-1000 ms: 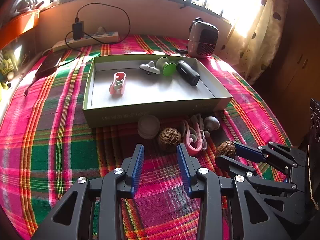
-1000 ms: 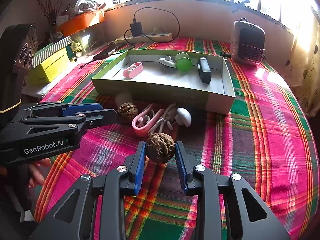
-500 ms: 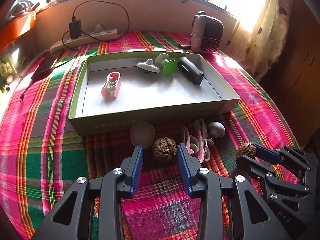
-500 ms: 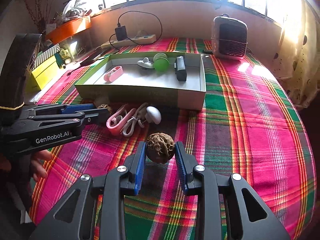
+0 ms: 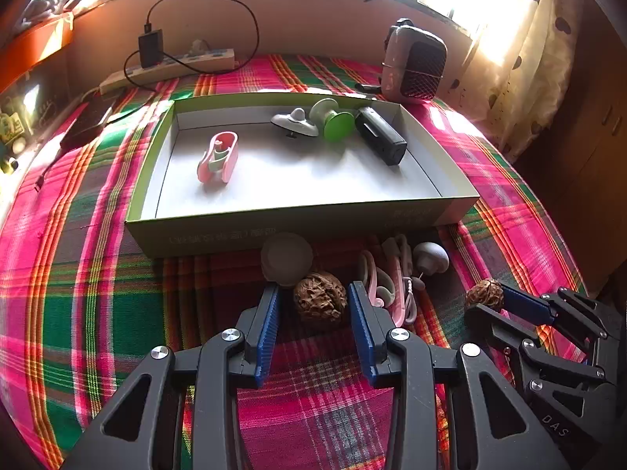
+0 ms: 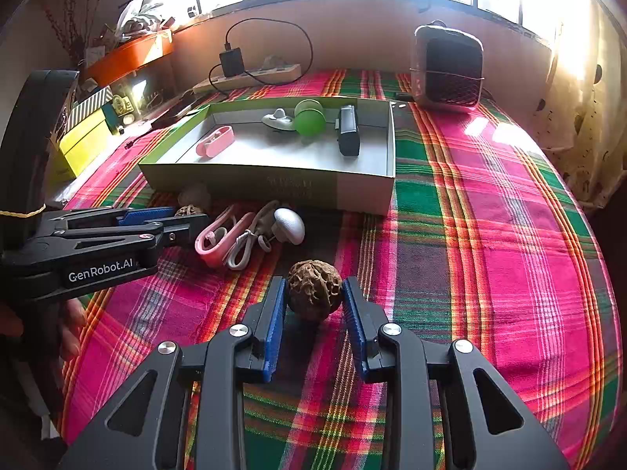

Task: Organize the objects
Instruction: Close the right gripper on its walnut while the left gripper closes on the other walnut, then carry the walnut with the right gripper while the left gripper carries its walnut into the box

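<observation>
Right claw [image 6: 313,305] pinches a walnut [image 6: 314,295] at the fingertips only, clear of the box [image 6: 364,192]; round shell, could squirt out in transit. Left claw [image 5: 313,305] gapes around a second walnut [image 5: 320,305] on the cloth, pads not touching; closing off-centre may roll it into the pale ball [image 5: 287,259] or pink earphones [image 5: 376,286]. Surface: plaid cloth [image 6: 490,243], heater [image 6: 448,66], power strip [image 5: 168,66] under a bright window.

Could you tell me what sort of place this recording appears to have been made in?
Probably a room in someone's home, at a table by a window. A plaid tablecloth covers the table, a power strip with a charger plugged in lies along the wall, and a small heater stands beside a curtain.
</observation>
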